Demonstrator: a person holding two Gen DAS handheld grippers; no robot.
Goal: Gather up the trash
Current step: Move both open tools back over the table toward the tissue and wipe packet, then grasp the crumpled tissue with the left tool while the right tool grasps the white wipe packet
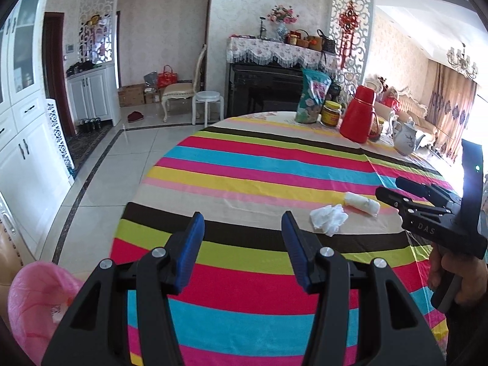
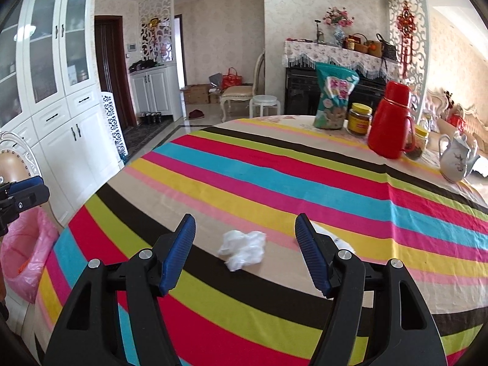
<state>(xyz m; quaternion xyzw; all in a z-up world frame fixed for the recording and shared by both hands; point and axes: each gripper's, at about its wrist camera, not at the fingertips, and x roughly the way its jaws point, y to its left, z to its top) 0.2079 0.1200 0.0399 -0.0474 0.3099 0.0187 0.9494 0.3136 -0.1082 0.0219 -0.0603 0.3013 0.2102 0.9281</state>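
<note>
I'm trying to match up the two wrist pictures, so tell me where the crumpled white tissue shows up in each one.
Left wrist view: the crumpled white tissue lies right of centre on the striped tablecloth, beside a rolled white wad.
Right wrist view: the tissue lies low in the middle, between the open right tongs, untouched.
Shared landmark: the red thermos at the table's far side.

a lived-in home dining room: a round desk (image 2: 274, 183) under a striped cloth, white glazed cupboards (image 2: 55, 61), a cloth-draped piano (image 2: 329, 91) bearing a flower vase (image 2: 338, 23), an upholstered chair (image 2: 241, 91), shoes (image 2: 151, 118) by the entry, and an ornate sofa (image 1: 411, 106) beyond a carved screen (image 2: 405, 36).
</note>
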